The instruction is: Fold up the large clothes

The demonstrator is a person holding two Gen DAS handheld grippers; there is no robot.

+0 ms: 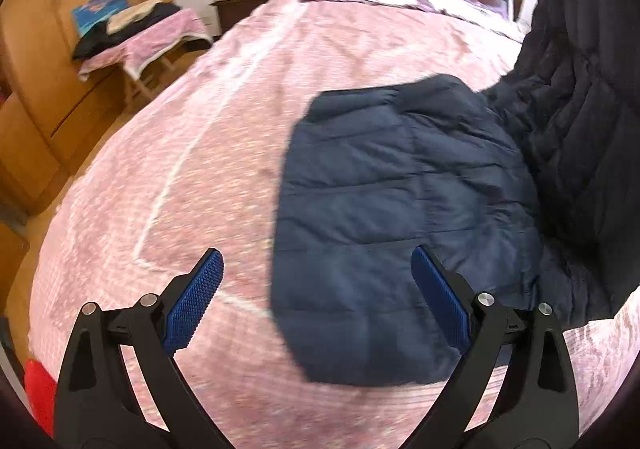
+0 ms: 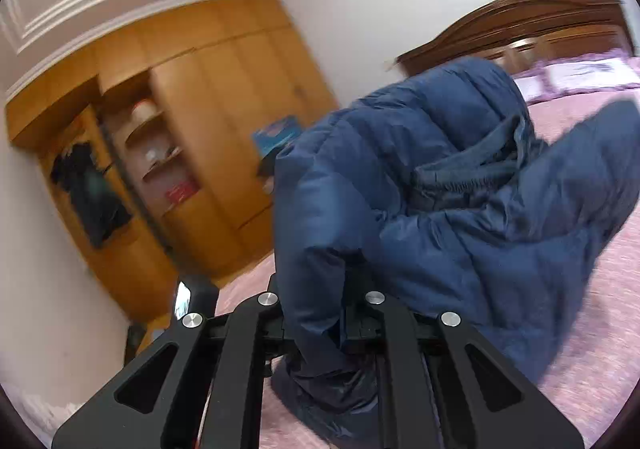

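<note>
A: How are the fingers set?

B: The left gripper (image 1: 318, 261) is held wide apart, with nothing between its blue pads (image 1: 200, 291); only the pink bedspread (image 1: 200, 129) and the near edge of the jacket (image 1: 400, 209) are seen past them. The right gripper (image 2: 320, 289) is clamped on a bunched fold of that same jacket (image 2: 420, 209); its fingertips are buried in the cloth and cannot be made out.

A: Which way does the jacket lie from the open fingers?

B: Ahead and slightly right. A flat quilted panel is spread on the bed, its long axis running from near to far, and its left edge falls roughly between the two fingers. The right side of the garment is lifted off the bed into a dark hanging mass at the right of the left wrist view, which is judged to be the part held by the right gripper.

A: So which hand is nearer?

B: The right is already on the cloth. The left is just short of the near hem, and a short reach forward and right would likely be needed for a grip.

A: And the look of the garment?

B: Navy, padded, stitched in horizontal bands, puffy and slippery-looking, with a ribbed cuff or collar seen in the raised part.
</note>
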